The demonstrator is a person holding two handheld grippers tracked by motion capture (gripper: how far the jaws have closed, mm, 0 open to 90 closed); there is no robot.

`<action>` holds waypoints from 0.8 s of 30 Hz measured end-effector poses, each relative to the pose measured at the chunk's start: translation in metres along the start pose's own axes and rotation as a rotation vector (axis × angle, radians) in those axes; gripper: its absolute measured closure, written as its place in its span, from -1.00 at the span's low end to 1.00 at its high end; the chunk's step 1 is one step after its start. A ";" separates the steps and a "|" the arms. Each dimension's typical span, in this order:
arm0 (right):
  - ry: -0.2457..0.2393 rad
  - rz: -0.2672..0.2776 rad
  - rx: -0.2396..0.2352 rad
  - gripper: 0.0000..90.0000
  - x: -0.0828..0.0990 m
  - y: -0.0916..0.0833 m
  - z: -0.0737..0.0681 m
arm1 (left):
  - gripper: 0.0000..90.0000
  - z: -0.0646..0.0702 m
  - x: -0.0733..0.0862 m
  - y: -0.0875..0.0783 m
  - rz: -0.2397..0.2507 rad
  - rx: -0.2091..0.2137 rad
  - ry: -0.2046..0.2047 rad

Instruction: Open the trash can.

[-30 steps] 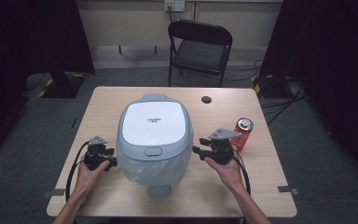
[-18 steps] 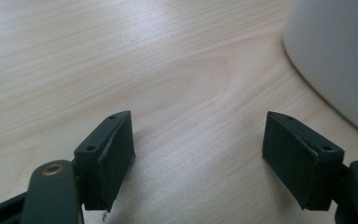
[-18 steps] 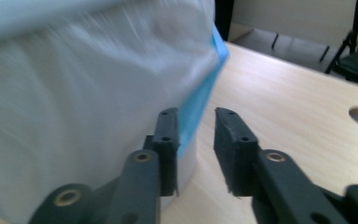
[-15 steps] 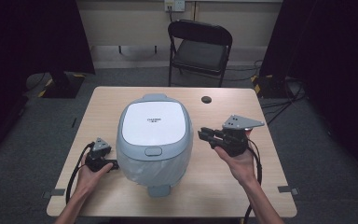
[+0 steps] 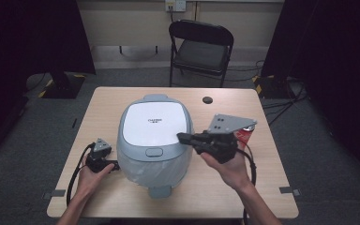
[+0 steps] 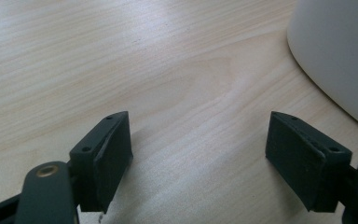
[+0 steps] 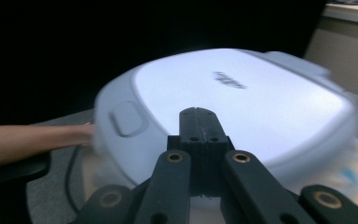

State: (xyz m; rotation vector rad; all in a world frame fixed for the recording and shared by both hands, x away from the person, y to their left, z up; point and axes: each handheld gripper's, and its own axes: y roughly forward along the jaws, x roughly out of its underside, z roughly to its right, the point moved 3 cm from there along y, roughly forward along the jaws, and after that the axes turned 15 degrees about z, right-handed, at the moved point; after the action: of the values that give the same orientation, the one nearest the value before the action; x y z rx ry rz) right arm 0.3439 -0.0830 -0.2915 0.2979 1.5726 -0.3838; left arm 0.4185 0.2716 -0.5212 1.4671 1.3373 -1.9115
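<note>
Rice cooker (image 5: 153, 136) sits mid-counter (image 5: 272, 187), lid down. My right gripper (image 5: 183, 137) has jaws closed on nothing, raised over the cooker's right edge; left gripper (image 5: 116, 166) rests wide open on the counter at its left base. Likely next: press the lid-release button (image 5: 153, 152) squarely, steadying the body from the left.

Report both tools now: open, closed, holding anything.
Left tool: open, empty, low over the table beside the rice cooker.
Right tool: closed, holding nothing, pointed at the rice cooker's lid.
</note>
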 end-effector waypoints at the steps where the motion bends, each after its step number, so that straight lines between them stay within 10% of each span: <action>1: -0.009 -0.005 -0.018 1.00 0.001 0.006 -0.006 | -0.51 0.000 0.000 0.000 0.000 0.000 0.000; 8: -0.035 -0.039 -0.136 1.00 0.004 0.034 -0.031 | -0.51 0.000 0.000 0.000 0.000 -0.002 -0.006; 24: -0.027 -0.066 -0.118 1.00 0.004 0.037 -0.032 | -0.51 0.001 0.000 0.000 0.000 -0.003 -0.006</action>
State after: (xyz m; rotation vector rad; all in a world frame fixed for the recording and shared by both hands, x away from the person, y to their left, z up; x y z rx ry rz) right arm 0.3297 -0.0361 -0.2969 0.1489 1.5746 -0.3433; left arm 0.4184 0.2711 -0.5214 1.4590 1.3364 -1.9119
